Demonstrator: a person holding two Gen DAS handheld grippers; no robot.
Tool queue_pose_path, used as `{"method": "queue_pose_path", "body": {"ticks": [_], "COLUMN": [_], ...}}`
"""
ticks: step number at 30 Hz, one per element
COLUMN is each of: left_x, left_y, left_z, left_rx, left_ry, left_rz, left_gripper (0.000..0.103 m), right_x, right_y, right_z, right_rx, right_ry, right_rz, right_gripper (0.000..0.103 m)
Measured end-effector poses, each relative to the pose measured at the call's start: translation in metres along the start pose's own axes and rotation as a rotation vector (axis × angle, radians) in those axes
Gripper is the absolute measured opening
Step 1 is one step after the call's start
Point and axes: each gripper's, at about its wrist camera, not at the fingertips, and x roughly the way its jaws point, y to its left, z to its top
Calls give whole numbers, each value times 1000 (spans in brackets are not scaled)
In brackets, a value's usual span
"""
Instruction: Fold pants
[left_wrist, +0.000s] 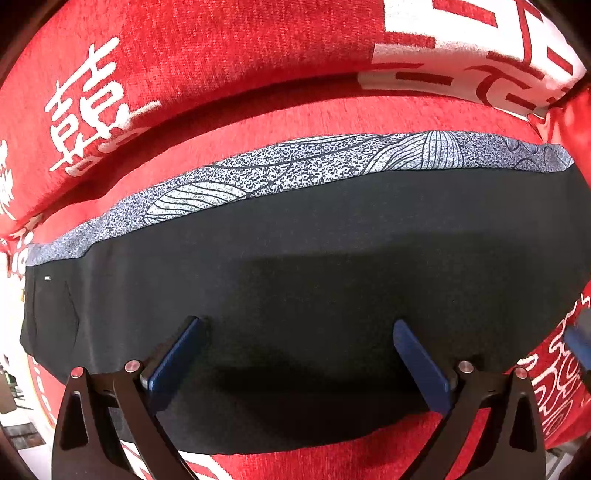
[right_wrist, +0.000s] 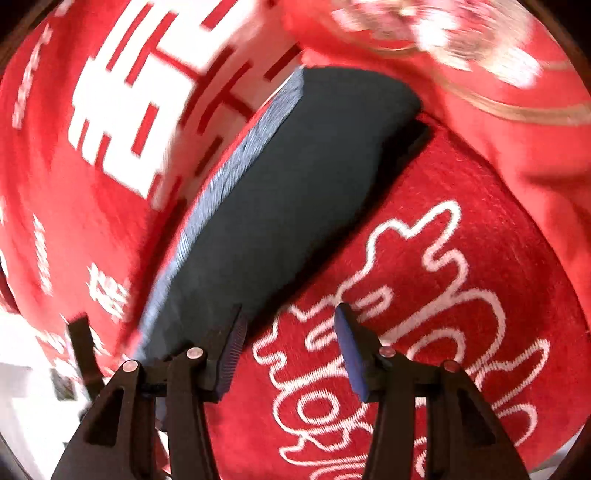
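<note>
The black pants (left_wrist: 314, 266) lie flat in a long band across a red sofa seat. A grey-and-white patterned strip (left_wrist: 295, 170) runs along their far edge. My left gripper (left_wrist: 300, 324) points down over the pants near their front edge, its blue pads wide apart and nothing between them. In the right wrist view the pants (right_wrist: 295, 177) run diagonally from upper right to lower left. My right gripper (right_wrist: 290, 311) is open at their lower edge. Its left finger (right_wrist: 232, 343) is over the black cloth, and the gap shows red seat.
A red sofa back (left_wrist: 221, 48) with white characters rises behind the pants. The seat cushion (right_wrist: 461, 295) has white outline patterns. A red cushion (right_wrist: 498, 92) lies past the pants' far end. A blue pad (left_wrist: 578, 341) pokes in at the right edge. White floor (right_wrist: 22, 387) shows lower left.
</note>
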Motion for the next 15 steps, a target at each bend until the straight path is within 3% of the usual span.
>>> {"method": "queue_pose_path", "body": {"ticks": [7,12,15], "left_x": [-3,-6,-10], "left_y": [-4,-10,-15], "left_z": [-8,-12,-15], "left_rx": [4,7,31], "left_ry": [-11,-23,-46], "left_rz": [11,18,33], "left_gripper": [103,103,103], "right_x": [-5,5,15], "right_y": [-25,-29,-15], "right_z": [16,30,42], "right_rx": [111,105,44], "right_ry": [-109,-181,-218], "right_rz": [100,183,168], "right_gripper": [53,53,55]}}
